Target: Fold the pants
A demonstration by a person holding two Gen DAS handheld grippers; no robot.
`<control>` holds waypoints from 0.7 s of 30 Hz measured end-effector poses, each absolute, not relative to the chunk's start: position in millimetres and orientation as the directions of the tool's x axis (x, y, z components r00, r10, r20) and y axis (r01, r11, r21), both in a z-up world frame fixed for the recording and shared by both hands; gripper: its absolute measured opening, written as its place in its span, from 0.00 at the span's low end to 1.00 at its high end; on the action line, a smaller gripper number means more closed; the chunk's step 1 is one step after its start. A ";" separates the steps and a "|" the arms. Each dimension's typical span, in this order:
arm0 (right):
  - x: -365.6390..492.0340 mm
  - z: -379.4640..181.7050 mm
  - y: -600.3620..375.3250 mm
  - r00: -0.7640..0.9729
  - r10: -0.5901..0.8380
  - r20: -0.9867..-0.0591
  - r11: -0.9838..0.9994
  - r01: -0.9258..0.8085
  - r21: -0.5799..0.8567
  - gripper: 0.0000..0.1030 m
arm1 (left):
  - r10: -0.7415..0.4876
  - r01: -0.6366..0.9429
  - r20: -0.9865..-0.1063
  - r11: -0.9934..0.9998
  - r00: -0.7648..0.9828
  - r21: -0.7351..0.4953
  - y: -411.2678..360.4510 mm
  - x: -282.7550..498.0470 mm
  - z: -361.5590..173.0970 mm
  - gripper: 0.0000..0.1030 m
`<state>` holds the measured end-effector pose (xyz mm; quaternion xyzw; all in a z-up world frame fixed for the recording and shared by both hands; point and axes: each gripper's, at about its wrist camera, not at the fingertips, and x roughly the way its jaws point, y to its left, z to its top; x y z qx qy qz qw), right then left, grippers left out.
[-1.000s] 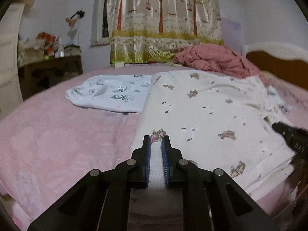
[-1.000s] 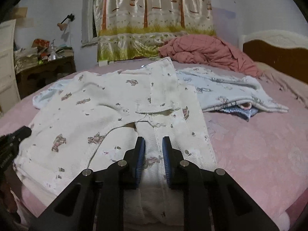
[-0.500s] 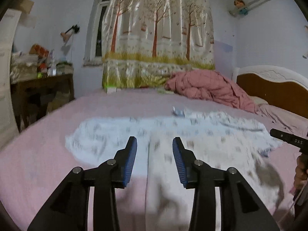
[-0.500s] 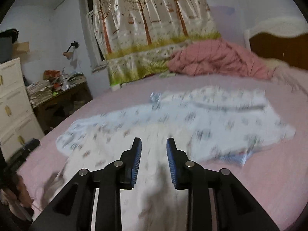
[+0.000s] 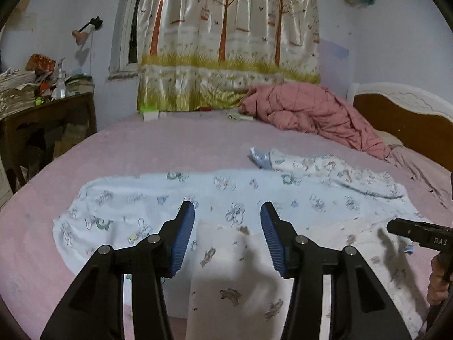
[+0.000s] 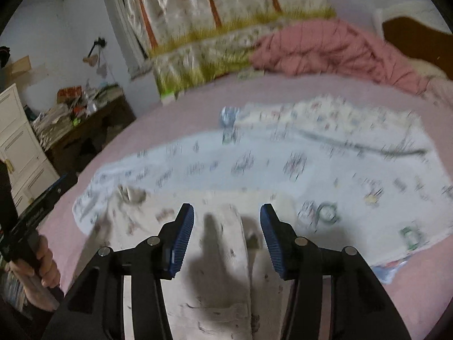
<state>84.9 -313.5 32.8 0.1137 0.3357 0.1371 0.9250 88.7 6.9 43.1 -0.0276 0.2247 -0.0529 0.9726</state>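
The cream pants (image 5: 229, 280) with small brown animal prints lie on the pink bed, low in both views. My left gripper (image 5: 228, 208) hovers above their near part. Its jaws are opening, and the blue pads touch nothing. My right gripper (image 6: 226, 209) hangs over the same cream pants (image 6: 223, 257), jaws also opening, with no cloth pinched between them. Each gripper shows at the edge of the other's view: the right gripper (image 5: 419, 233) at the right edge, the left gripper (image 6: 34, 209) at the left edge, held in a hand (image 6: 45, 257).
A pale blue printed garment (image 5: 232, 195) is spread across the bed beyond the pants. A crumpled pink quilt (image 5: 305, 113) and a brown headboard (image 5: 410, 124) are at the back right. A cluttered dark desk (image 5: 48, 119) stands at the left, white drawers (image 6: 17, 147) beside it.
Both grippers were shut on the cream pants, then let go and opened. They have lifted and drawn back, so more of the bed and blue garment shows.
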 end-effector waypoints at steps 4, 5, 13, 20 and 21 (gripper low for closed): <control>87.0 19.3 -314.3 0.722 0.380 -0.578 0.914 -0.199 0.353 0.30 | -0.101 0.077 -0.461 0.995 0.882 -0.070 10.5 91.2 31.3 0.46; 83.1 19.9 -314.5 0.738 0.362 -0.569 0.922 -0.193 0.335 0.11 | -0.104 0.077 -0.465 0.994 0.879 -0.078 13.4 91.3 30.6 0.46; 73.8 23.4 -307.9 0.815 0.227 -0.533 0.967 -0.124 0.223 0.05 | -0.015 0.015 -0.523 1.000 0.852 -0.005 18.5 95.0 22.0 0.46; 100.0 -10.8 -318.6 0.726 0.225 -0.650 0.961 -0.058 0.269 0.05 | 0.004 0.004 -0.652 1.000 0.758 0.012 27.5 105.6 -13.1 0.39; 100.4 -11.9 -320.6 0.723 0.228 -0.652 0.960 -0.053 0.276 0.05 | -0.002 0.001 -0.649 1.000 0.761 -0.001 30.1 103.8 -12.9 0.39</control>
